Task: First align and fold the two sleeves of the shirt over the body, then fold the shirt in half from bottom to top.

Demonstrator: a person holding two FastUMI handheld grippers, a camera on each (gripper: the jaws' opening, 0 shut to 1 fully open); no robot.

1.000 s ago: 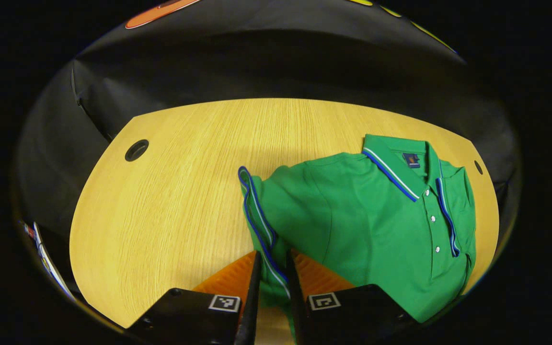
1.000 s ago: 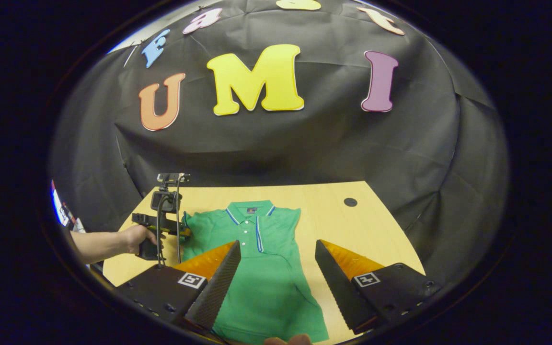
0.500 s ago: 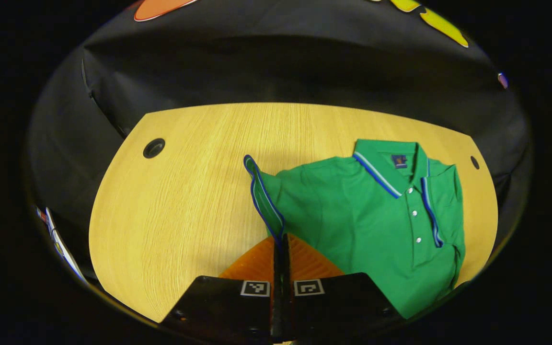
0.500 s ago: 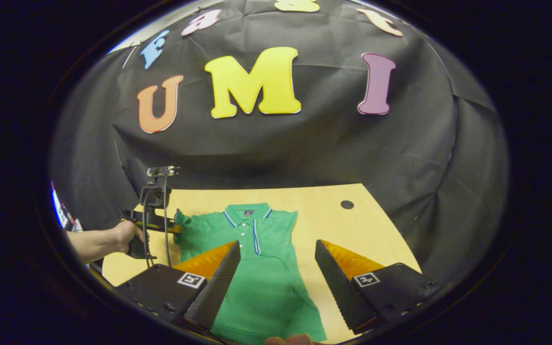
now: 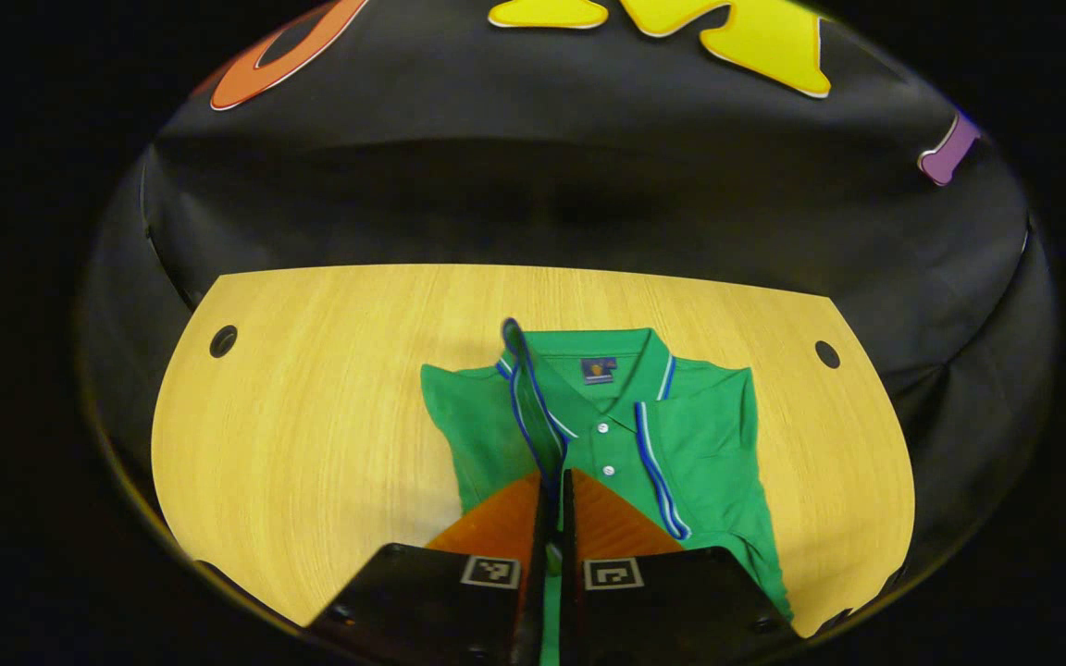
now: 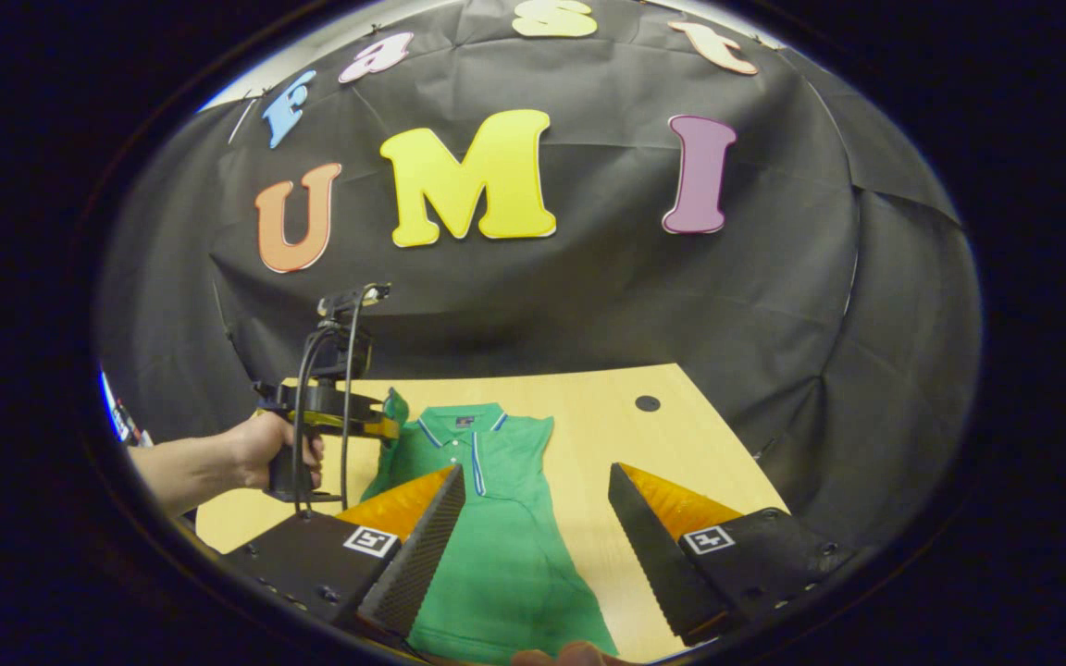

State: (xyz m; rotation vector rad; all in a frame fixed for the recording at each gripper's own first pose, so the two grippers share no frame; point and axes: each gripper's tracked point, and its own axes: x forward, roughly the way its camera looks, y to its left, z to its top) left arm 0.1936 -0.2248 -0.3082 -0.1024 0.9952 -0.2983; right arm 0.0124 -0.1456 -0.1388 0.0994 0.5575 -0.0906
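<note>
A green polo shirt (image 5: 700,435) with blue-and-white trim lies flat on the wooden table (image 5: 311,435), collar toward the wall. My left gripper (image 5: 551,483) is shut on the trimmed cuff of one sleeve (image 5: 522,388), holding it up above the shirt's chest. The other sleeve's cuff (image 5: 658,472) lies folded over the body beside the buttons. In the right gripper view, the left gripper (image 6: 383,427) hangs over the shirt's (image 6: 496,555) shoulder, held by a hand (image 6: 265,451). My right gripper (image 6: 535,470) stands open above the lower half of the shirt, nothing between its fingers.
Round cable holes sit near the table's far corners (image 5: 223,340) (image 5: 827,353) (image 6: 648,403). Bare wood spreads to the left of the shirt (image 5: 246,481). The black cloth wall (image 6: 588,305) rises right behind the table. A fingertip (image 6: 570,655) peeks in at the bottom edge.
My left gripper has closed fully on the sleeve cuff, risen, and carried it inward over the shirt's chest. The right gripper has stayed open above the lower shirt.
</note>
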